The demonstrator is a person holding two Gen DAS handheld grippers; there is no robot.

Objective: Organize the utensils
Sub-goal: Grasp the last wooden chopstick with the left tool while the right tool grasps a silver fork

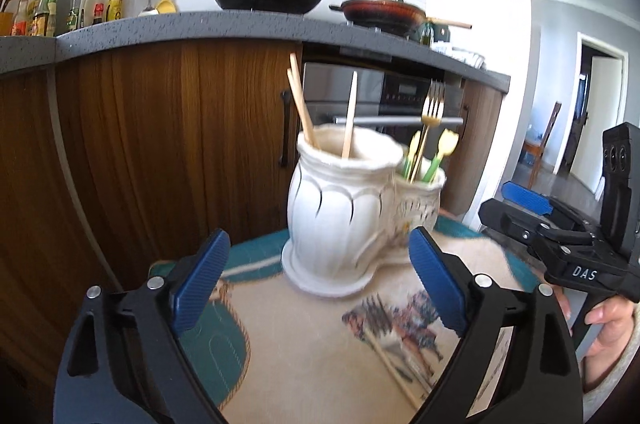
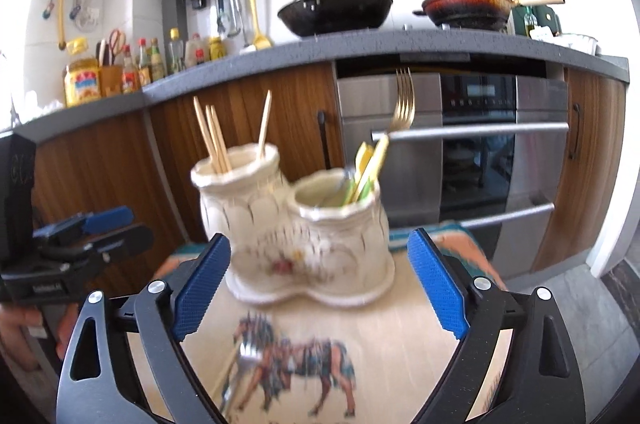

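Both tongs are seen spread wide and empty: the left tongs and the right tongs, each carried in a person's hand. Between and just below them, a loose chopstick and a fork lie on a printed cloth covering the tabletop. Just beyond stands a white double ceramic holder; chopsticks are held in one cup, a gold fork and green-and-yellow utensils in the other. A thin chopstick on cloth may well be missed or flicked off the edge by a shallow pinch, and the holder could be knocked. Farther off, wooden cabinets, an oven and a grey kitchen worktop with pans are seen.
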